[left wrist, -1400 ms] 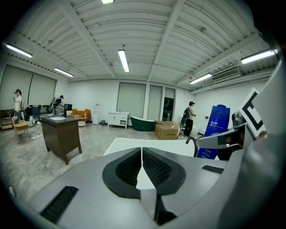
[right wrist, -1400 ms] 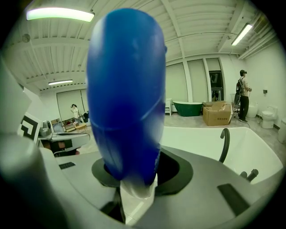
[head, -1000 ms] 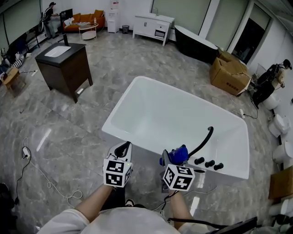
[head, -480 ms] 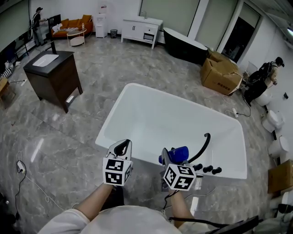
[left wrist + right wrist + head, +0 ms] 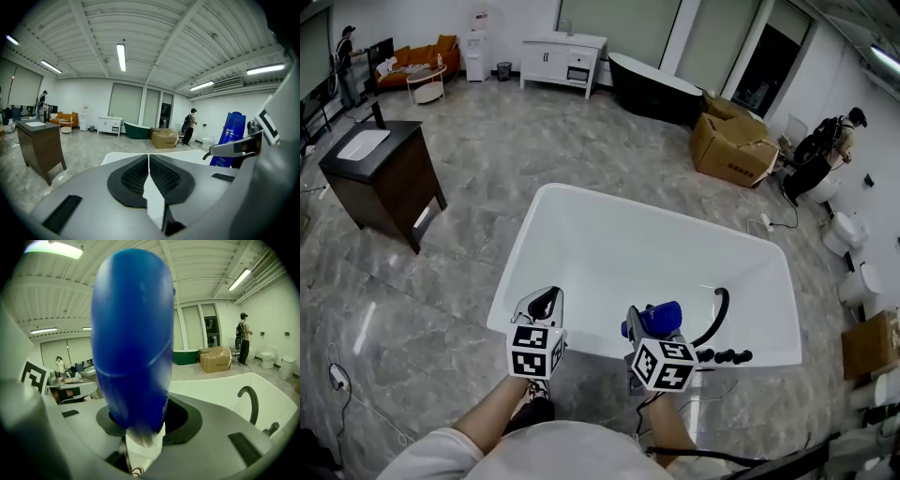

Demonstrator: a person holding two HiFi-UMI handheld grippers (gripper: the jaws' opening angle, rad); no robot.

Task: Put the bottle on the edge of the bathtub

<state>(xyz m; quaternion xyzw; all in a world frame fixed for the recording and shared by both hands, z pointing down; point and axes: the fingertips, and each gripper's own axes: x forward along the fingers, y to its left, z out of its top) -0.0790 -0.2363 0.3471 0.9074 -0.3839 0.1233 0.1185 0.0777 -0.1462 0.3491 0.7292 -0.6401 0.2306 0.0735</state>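
Observation:
A blue bottle (image 5: 658, 318) lies gripped in my right gripper (image 5: 651, 322), which is shut on it just over the near rim of the white bathtub (image 5: 517, 260). In the right gripper view the bottle (image 5: 131, 343) fills the middle, clamped between the jaws of the right gripper (image 5: 140, 430), with the tub (image 5: 211, 390) beyond. My left gripper (image 5: 546, 303) hovers beside it to the left, shut and with nothing in it; in the left gripper view its pads meet at the left gripper (image 5: 149, 172) centre, and the bottle (image 5: 232, 138) shows at the right.
A black curved faucet (image 5: 713, 317) and black knobs (image 5: 727, 356) sit on the tub's near right rim. A dark vanity cabinet (image 5: 370, 173) stands at the left, a cardboard box (image 5: 731, 145) and a black tub (image 5: 652, 89) behind, toilets (image 5: 844, 230) at the right.
Both grippers have moved forward toward the tub, whose near rim now lies under them. The right gripper still holds the bottle; the left stays shut.

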